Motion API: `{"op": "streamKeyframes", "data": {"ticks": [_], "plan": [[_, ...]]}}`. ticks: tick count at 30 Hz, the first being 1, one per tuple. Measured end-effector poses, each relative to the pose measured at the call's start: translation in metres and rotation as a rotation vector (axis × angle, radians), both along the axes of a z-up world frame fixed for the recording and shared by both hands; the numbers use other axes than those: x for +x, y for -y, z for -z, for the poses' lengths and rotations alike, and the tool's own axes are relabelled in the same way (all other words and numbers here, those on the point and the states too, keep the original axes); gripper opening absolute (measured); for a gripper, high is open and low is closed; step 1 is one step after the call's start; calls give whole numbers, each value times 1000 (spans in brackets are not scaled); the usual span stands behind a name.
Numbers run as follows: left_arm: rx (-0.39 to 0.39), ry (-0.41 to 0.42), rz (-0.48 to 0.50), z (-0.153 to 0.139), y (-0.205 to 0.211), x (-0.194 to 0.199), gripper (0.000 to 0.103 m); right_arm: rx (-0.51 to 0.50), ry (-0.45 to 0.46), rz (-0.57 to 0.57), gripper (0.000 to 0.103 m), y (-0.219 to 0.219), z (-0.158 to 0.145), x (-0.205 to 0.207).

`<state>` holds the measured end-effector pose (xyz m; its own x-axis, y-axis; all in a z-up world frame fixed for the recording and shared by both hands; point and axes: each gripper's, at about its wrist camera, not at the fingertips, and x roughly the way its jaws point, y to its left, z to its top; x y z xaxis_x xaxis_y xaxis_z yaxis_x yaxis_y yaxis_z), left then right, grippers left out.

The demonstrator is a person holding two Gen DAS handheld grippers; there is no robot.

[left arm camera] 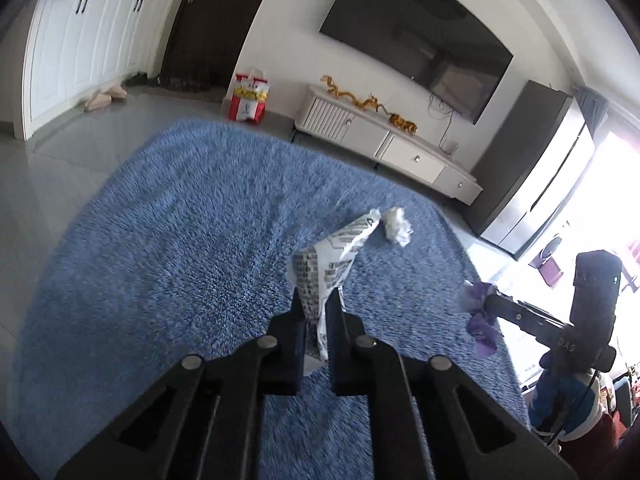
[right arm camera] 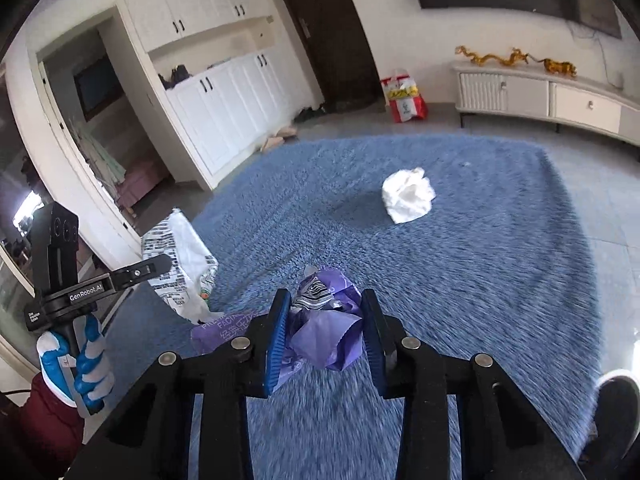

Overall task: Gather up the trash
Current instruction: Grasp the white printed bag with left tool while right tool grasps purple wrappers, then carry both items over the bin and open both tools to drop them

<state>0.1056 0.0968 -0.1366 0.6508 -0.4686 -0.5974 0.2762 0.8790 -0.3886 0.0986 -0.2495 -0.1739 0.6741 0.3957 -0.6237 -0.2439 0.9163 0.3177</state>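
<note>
My left gripper (left arm camera: 317,300) is shut on a white printed plastic wrapper (left arm camera: 328,264) and holds it above the blue rug (left arm camera: 192,216). It also shows in the right wrist view (right arm camera: 180,256), with the left gripper (right arm camera: 158,266) at the left. My right gripper (right arm camera: 325,300) is shut on a crumpled purple wrapper (right arm camera: 328,328), held above the rug (right arm camera: 480,264). The purple wrapper (left arm camera: 480,312) and right gripper (left arm camera: 494,302) show at the right of the left wrist view. A crumpled white tissue (right arm camera: 408,196) lies on the rug ahead; it also shows in the left wrist view (left arm camera: 396,226).
A white TV cabinet (left arm camera: 384,136) with gold figurines stands along the far wall under a wall TV (left arm camera: 420,32). A red and white bag (right arm camera: 404,100) stands by the dark door (right arm camera: 324,28). White cupboards (right arm camera: 228,108) line the left. My shoe (right arm camera: 616,412) is at the lower right.
</note>
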Motion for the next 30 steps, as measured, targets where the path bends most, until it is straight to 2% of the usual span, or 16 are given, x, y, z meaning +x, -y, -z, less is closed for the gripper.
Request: {"op": "streamKeyframes", "data": {"ticks": [6,12,16,20,24,30], "plan": [[-12,69,7,-35,7,-35,8,-15,88,61,35,30,-35,-52],[20,109,114,-55,60,-57,8,-53,158,176,35,85,-55,-107],[53,128,231,-65,120,-68,8,-78,170,291,35,137,-54,-147],[83,124,353,-65,186,-75,8,-129,145,412,35,192,-42,-180],[124,105,491,-56,263,-85,8,-167,99,526,35,245,-24,-209],[183,64,652,-31,367,-92,8,-186,47,626,35,300,-5,-232]]}}
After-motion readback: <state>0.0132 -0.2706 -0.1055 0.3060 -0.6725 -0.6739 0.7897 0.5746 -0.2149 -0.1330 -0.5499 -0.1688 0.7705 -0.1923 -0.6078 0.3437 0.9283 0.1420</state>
